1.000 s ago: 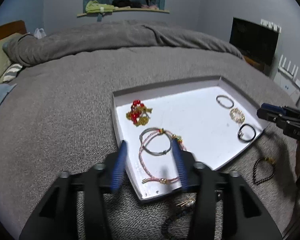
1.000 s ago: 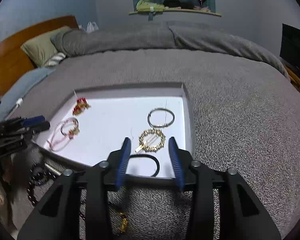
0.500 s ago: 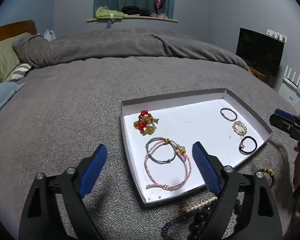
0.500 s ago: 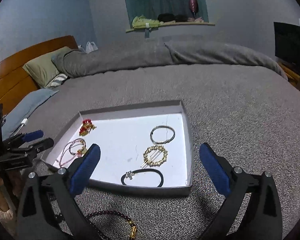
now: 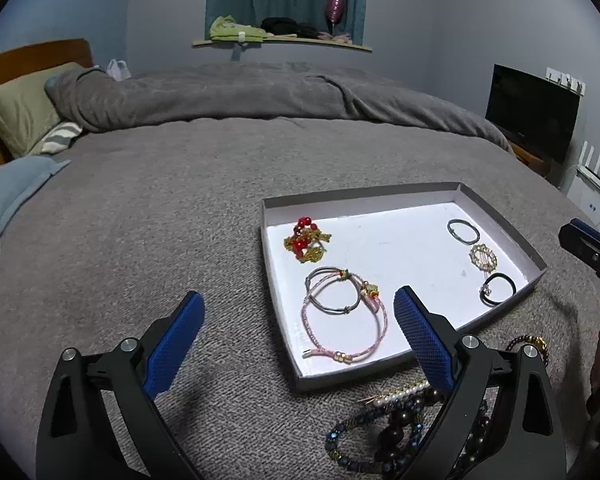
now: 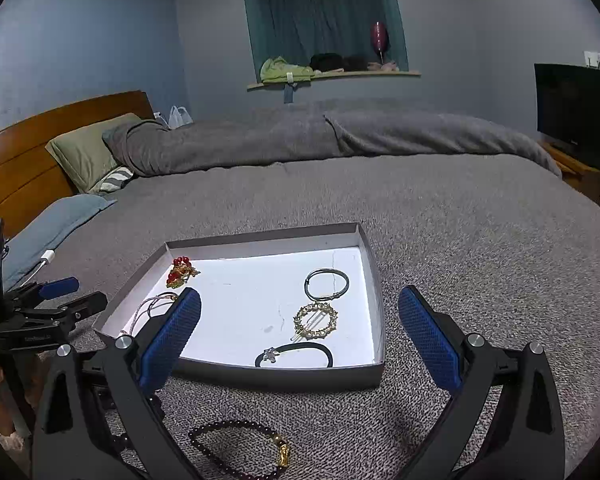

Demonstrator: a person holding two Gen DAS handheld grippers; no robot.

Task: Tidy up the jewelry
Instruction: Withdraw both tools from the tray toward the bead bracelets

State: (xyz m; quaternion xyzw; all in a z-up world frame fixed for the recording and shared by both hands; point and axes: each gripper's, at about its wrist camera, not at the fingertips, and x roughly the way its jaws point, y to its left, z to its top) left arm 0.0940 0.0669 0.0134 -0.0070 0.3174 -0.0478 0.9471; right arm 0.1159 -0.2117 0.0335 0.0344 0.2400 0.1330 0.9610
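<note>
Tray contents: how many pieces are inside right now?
6 in the tray: red-gold ornament, grey bracelet, pink bracelet, silver bangle, gold hair clip, black bracelet.

On the bed [image 6: 440,216] sits the tray [image 6: 374,276]. Inside it, a beaded charm [image 6: 181,271] far left, two cord bracelets [image 5: 342,306] nearer; along the right side, a ring bangle [image 6: 326,283], then a hair clip [image 6: 315,321], then a band [image 6: 296,354] nearest. Before the tray lies a bead bracelet [image 6: 240,450].

Grey blanket [image 5: 140,220], green pillow [image 6: 84,152], black television [image 5: 534,112].
</note>
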